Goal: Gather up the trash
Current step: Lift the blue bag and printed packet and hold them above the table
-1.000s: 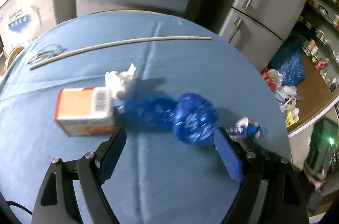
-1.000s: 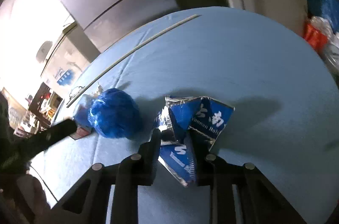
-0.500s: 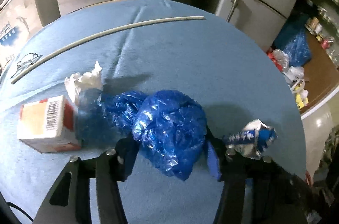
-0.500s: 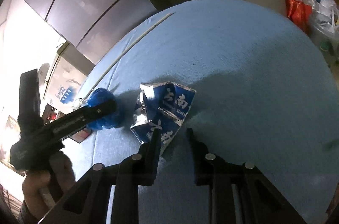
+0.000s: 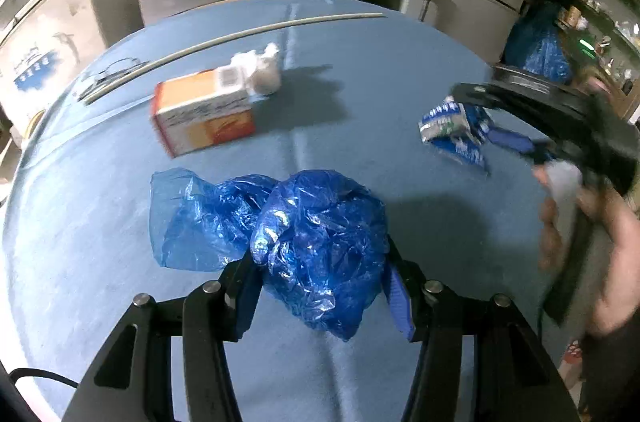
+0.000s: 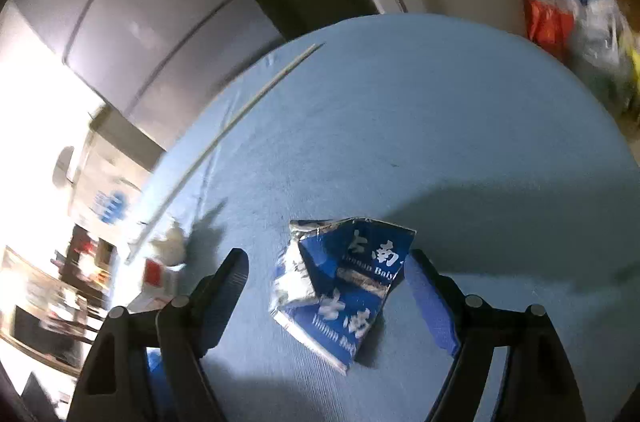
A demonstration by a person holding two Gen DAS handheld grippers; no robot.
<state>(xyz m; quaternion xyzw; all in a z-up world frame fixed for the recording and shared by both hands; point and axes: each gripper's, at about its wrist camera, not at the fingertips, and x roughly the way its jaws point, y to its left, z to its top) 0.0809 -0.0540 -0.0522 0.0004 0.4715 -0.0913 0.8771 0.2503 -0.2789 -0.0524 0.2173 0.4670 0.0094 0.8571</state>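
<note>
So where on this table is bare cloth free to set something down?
Free: the far right stretch of tablecloth beyond the blue wrapper, and the strip right of the white rod. Crowded: the left, around the orange box, tissue wad and the blue bag held in the left hand-held gripper.

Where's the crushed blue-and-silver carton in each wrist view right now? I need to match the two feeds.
Left wrist: the crushed carton lies on the table at right of centre, just beyond the right gripper's tips.
Right wrist: the carton sits low and central, between the open fingers of the right gripper.
Shared landmark: the long white rod across the table.
</note>
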